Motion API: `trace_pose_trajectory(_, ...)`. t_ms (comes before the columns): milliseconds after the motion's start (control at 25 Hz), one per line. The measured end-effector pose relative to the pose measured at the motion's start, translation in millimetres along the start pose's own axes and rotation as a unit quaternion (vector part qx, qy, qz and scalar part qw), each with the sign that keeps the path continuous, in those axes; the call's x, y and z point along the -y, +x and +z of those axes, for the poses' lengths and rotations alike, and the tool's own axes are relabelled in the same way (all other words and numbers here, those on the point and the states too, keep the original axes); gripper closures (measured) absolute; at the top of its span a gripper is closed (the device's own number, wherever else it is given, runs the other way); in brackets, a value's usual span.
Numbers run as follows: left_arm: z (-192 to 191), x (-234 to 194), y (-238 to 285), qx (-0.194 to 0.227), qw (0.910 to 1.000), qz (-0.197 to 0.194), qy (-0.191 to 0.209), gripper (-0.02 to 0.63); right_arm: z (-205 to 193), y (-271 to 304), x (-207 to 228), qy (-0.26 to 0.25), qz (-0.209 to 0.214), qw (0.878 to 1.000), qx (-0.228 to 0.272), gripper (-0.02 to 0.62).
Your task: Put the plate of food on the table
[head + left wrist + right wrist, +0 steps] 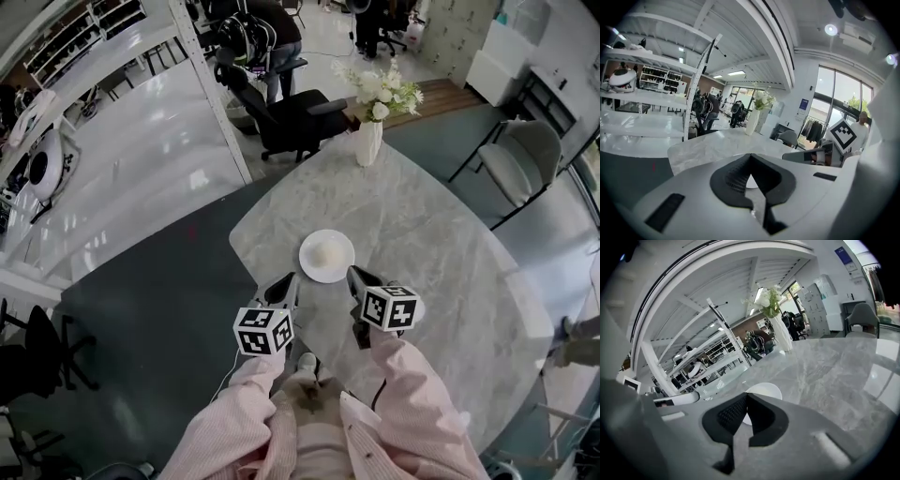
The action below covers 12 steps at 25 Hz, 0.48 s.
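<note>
**A:** Head view first: spotting the plate where?

**B:** Spotting the white plate (326, 256) lying flat on the round grey marble table (441, 272), carrying a pale mound of food (327, 251) at its centre. Noting a white vase (369, 142) of flowers (380, 86) standing well beyond it, near the far edge.

**A:** And placing the claws?

**B:** Placing the left gripper (284, 286) just beside the plate's near left rim and the right gripper (360, 277) just beside its near right rim. Seeing both apart from the plate, with pink sleeves (234, 417) trailing behind.

**A:** Moving to the left gripper view: reading the jaws how?

**B:** Reading the left gripper (750, 157) as pressed together at the tips, pinching nothing. Catching a sliver of the plate (751, 182) through the gap behind the pads. Also taking in the table (708, 146) stretching ahead to the vase (752, 123), and the right gripper's marker cube (843, 134) at right.

**A:** Finishing with the right gripper view?

**B:** Finding the right gripper (746, 397) likewise clamped together on empty air. Seeing the plate (765, 390) resting on the table (834, 366) just past the tips, untouched, with the vase (780, 336) rising farther back.
</note>
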State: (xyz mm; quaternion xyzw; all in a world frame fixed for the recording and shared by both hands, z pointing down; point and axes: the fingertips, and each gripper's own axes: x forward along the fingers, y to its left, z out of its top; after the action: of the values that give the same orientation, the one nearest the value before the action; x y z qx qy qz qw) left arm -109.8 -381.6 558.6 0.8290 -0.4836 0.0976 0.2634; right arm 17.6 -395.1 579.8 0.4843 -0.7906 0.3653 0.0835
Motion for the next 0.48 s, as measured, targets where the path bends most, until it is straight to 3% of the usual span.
trace_pose_trajectory(480,47.7,26.5,-44.3,0.063,0.9955,-0.031,0.064,0.614,35.7,-61.5,-29.2,-0.048,0.043,0.994,0.090,0.589)
